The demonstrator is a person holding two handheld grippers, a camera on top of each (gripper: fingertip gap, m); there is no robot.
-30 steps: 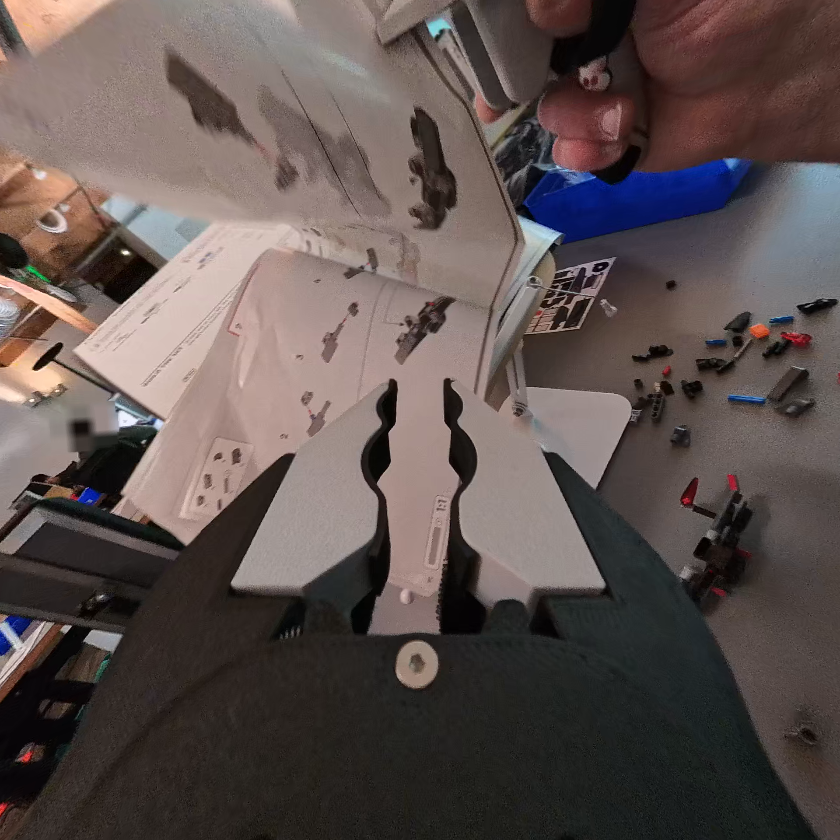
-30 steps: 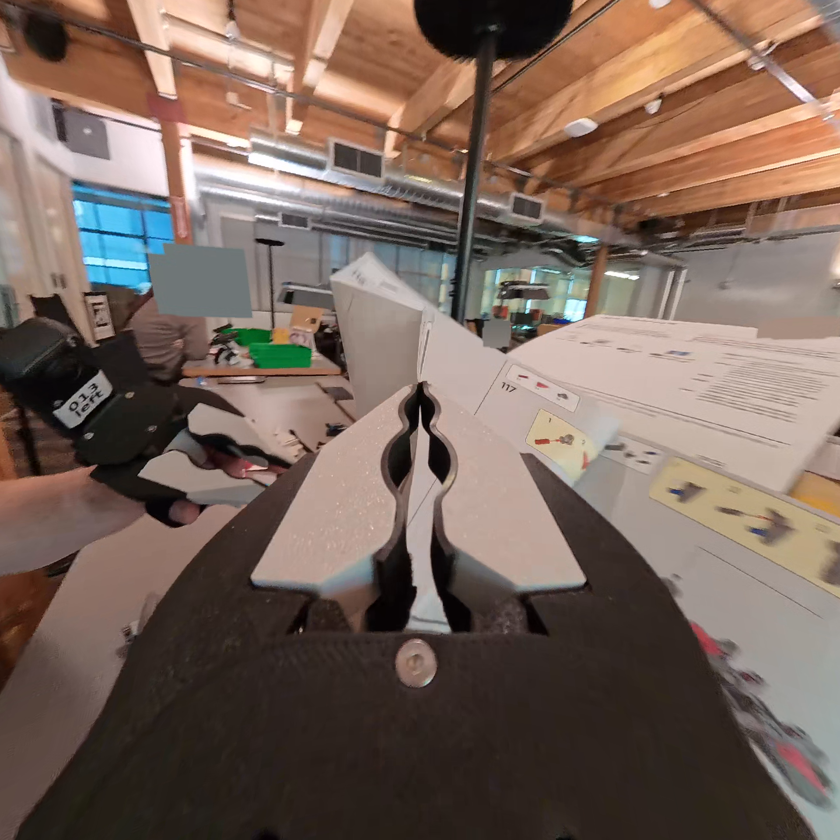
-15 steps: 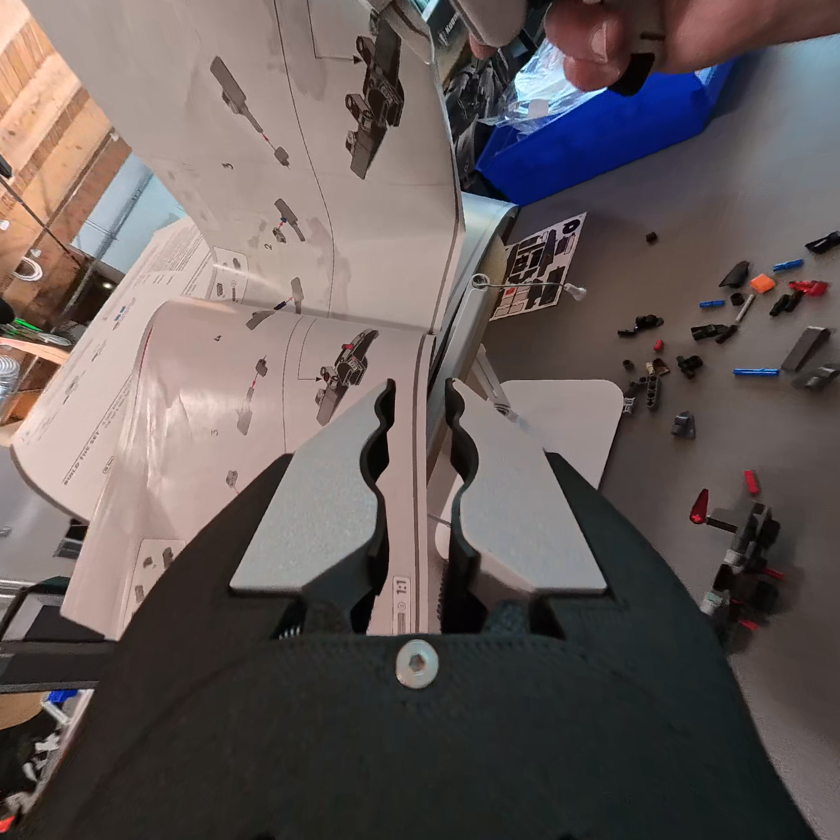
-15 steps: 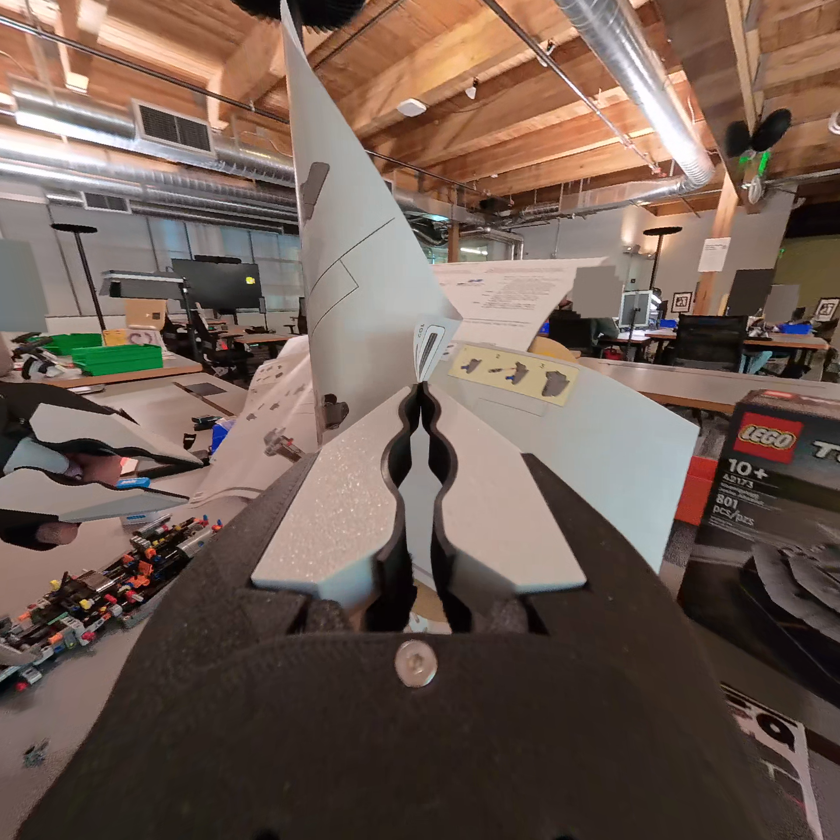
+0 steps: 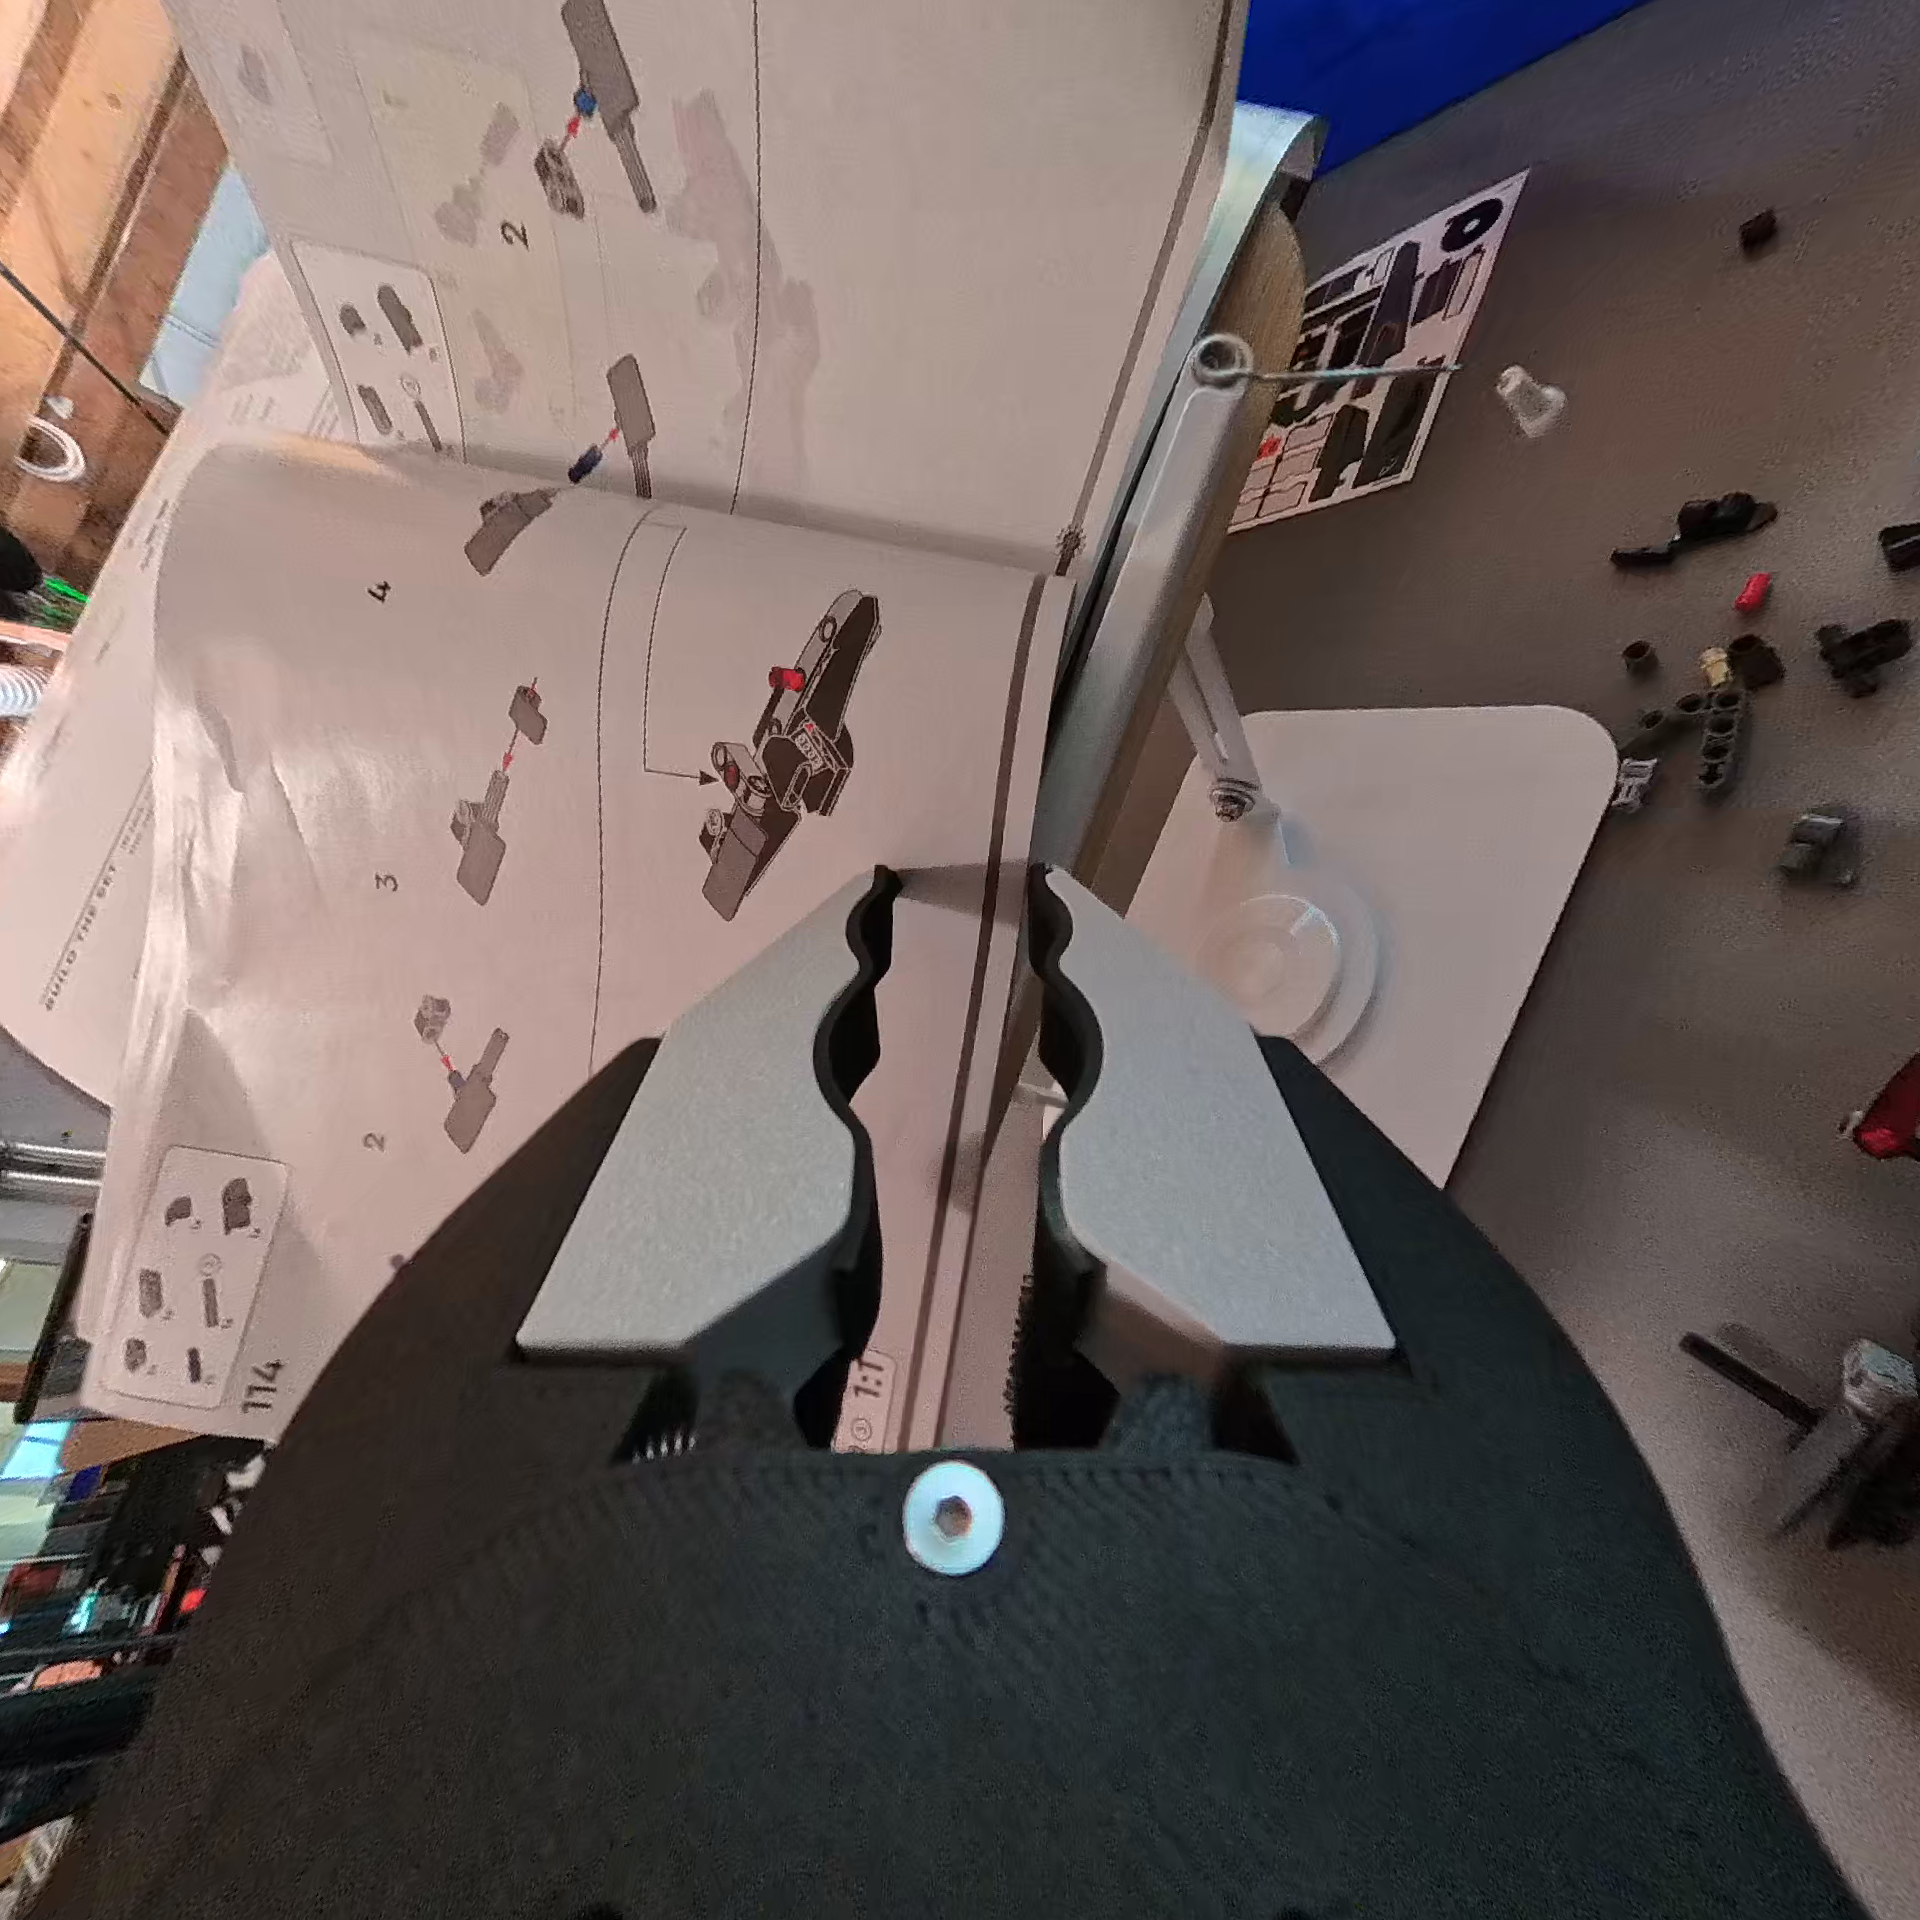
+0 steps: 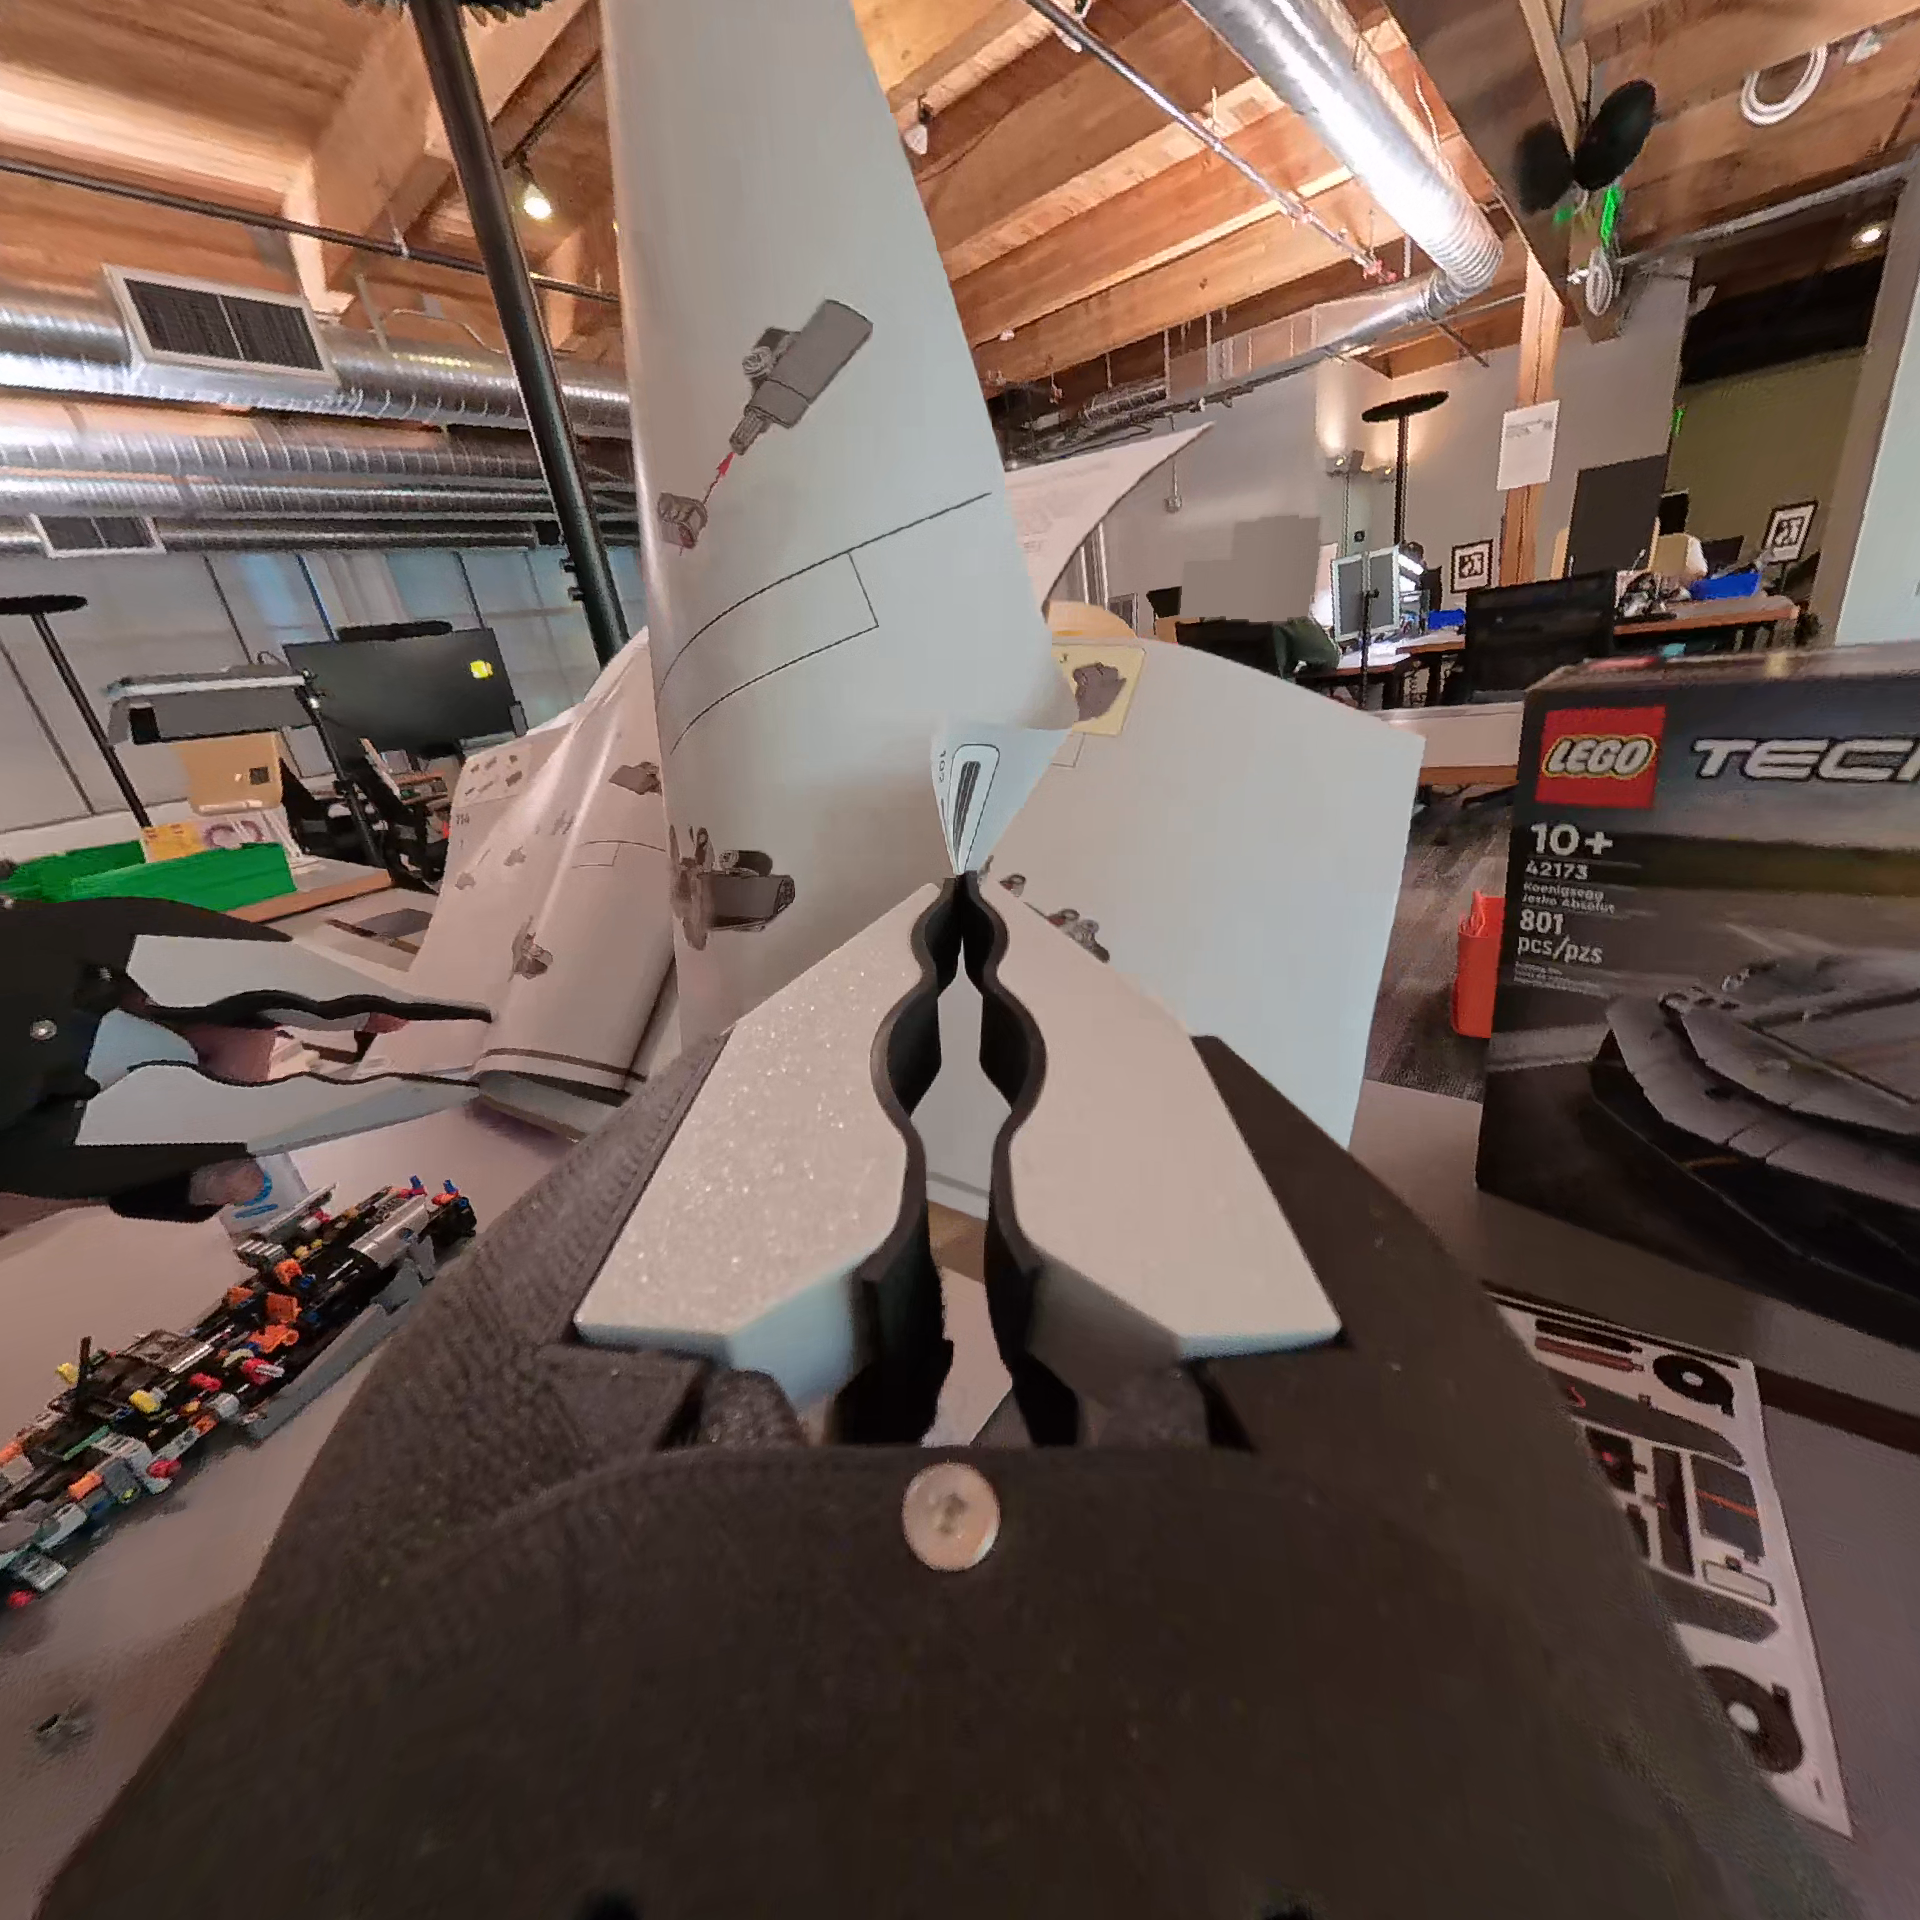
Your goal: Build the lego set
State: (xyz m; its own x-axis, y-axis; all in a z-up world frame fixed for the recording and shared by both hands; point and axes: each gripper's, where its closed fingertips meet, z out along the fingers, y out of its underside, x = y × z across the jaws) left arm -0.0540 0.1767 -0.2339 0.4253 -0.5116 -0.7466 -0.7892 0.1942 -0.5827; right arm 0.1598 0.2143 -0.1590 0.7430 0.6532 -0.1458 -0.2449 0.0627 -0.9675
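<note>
The open instruction booklet (image 5: 416,779) leans on a white stand (image 5: 1455,831). My left gripper (image 5: 961,883) is open, its jaws a narrow gap apart at the lower edge of the left-hand page, with the page edge showing through the gap. It also shows at the left of the right wrist view (image 6: 457,1039), against the booklet's lower pages. My right gripper (image 6: 961,883) is shut on the corner of one page (image 6: 790,520) and holds that page upright. The partly built model (image 6: 208,1340) lies on the grey table at the left.
Several loose black, grey and red pieces (image 5: 1745,644) lie to the right of the stand. A sticker sheet (image 6: 1683,1507) lies flat, and the set's black box (image 6: 1704,935) stands behind it. A blue bin (image 5: 1403,62) is behind the stand. Spacing between my two grippers at the tips: around 25 centimeters.
My right gripper has swung the pinched page up and over, from lying low to standing upright. My left gripper has moved in closer to the lower left page. The hand has left the left wrist view.
</note>
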